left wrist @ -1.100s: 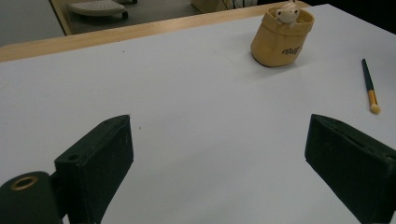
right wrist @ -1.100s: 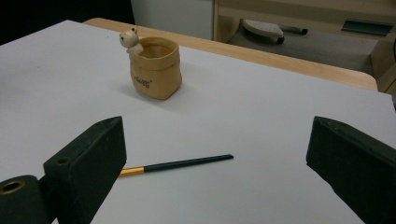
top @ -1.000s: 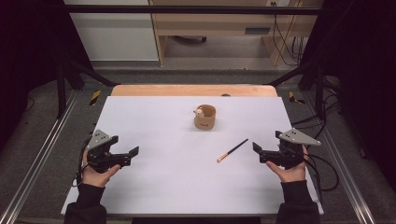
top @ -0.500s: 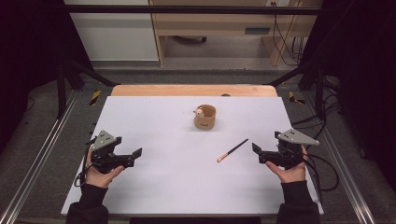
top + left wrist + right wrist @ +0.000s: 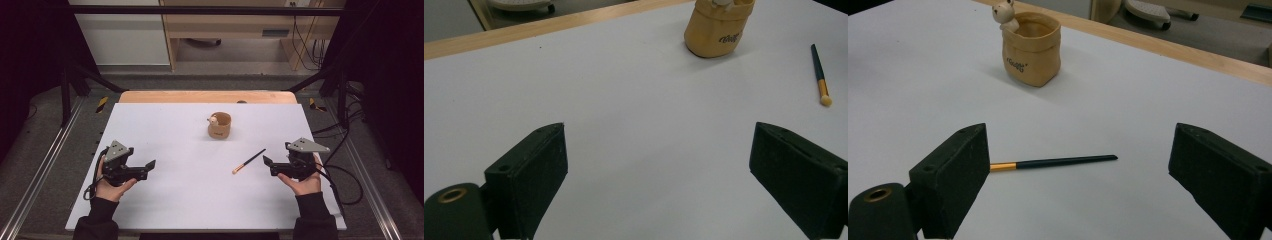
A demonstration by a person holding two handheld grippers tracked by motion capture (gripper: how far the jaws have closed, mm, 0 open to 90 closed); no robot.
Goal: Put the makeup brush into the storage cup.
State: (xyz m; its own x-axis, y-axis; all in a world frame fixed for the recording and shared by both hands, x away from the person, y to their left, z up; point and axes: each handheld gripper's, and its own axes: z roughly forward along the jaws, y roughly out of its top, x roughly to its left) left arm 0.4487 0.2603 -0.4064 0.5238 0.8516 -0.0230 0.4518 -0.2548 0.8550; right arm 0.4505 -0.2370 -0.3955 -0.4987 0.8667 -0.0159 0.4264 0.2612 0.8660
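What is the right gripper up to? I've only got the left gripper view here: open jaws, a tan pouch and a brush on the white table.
Observer: The right gripper is open too, its jaws aimed at the brush.
Operator: Is it touching the brush?
Observer: No. In the high view a small gap shows between the brush's dark end and the gripper. In the right gripper view the brush lies crosswise beyond the wide-set jaws.
Operator: Anything in the pouch?
Observer: A small pale animal figure peeks over the rim of the pouch, which stands upright.
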